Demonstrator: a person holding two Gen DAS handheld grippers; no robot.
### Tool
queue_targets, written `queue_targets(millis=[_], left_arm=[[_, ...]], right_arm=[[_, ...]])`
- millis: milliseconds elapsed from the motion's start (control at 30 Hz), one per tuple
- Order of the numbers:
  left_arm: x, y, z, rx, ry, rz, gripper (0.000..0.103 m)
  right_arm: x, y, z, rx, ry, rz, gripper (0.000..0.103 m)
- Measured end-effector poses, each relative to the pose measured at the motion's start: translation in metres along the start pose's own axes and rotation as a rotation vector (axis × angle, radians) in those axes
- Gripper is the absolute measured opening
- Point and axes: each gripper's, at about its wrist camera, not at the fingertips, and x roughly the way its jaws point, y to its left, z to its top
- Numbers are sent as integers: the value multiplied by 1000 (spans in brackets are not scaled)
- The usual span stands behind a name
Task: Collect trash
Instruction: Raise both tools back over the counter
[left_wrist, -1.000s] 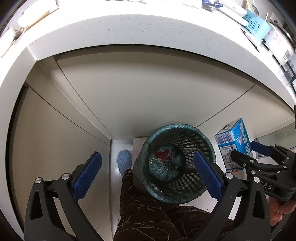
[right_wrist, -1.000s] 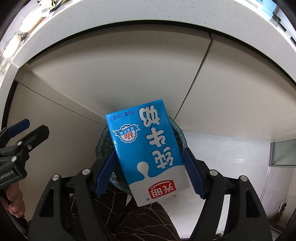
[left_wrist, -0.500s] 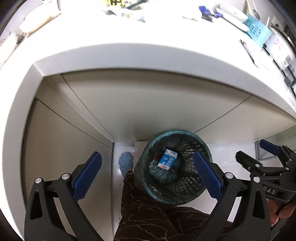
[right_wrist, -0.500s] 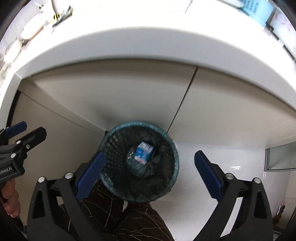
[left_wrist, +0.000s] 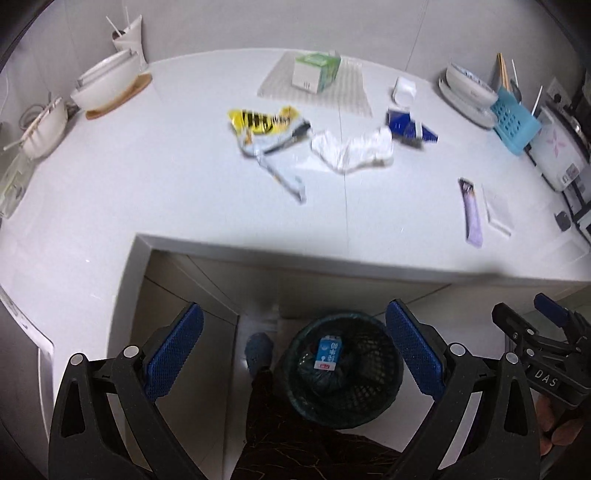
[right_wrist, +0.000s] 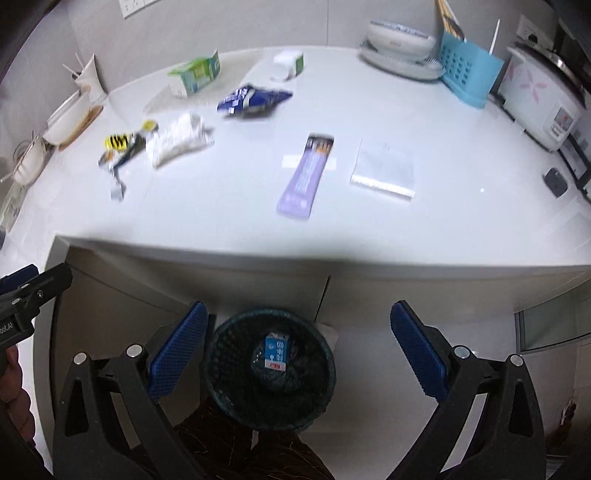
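White worktop (right_wrist: 461, 155) upper frame, wrappers scattered; bin (right_wrist: 269, 369) below holds the milk carton (right_wrist: 277, 355).
Both tongs, left tongs (left_wrist: 293, 356) and right tongs (right_wrist: 299, 352), wide, empty; right takes purple wrapper (right_wrist: 304, 175) next, pinching its long edges.

Blur, crops and hidden bits

Wrappers on the counter (left_wrist: 184, 192) are smeared by motion blur: yellow-black packet (left_wrist: 264, 120), white crumpled bag (left_wrist: 351, 149), dark blue packet (right_wrist: 253, 99); print unreadable on all. Purple wrapper (right_wrist: 304, 177) text too soft to read. Milk carton (right_wrist: 277, 350) in the bin (right_wrist: 229, 369) too small for label detail; bin's near rim hidden behind the person's trouser leg (left_wrist: 295, 450). Rice cooker (right_wrist: 543, 107) cut by frame edge in both views. Left gripper (left_wrist: 293, 354) and right gripper (right_wrist: 299, 350) bodies cropped at bottom. Hand (left_wrist: 557, 424) on the right gripper only partly seen, mostly behind its frame. Bowls (left_wrist: 107, 86) at far left distorted, contents can't tell.
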Motion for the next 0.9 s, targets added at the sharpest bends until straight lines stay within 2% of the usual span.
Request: queue_targets(millis=[200, 500, 800, 900], left_arm=[[-31, -2, 35, -5, -39, 11, 97], [-46, 3, 74, -10, -68, 21, 97], [-13, 29, 108, -32, -18, 27, 97], [6, 37, 120, -27, 9, 27, 97]], right_arm=[[-23, 1, 34, 11, -51, -7, 95], [-43, 9, 78, 16, -101, -6, 94], [-13, 10, 109, 56, -21, -27, 85], [5, 9, 116, 72, 24, -33, 76]])
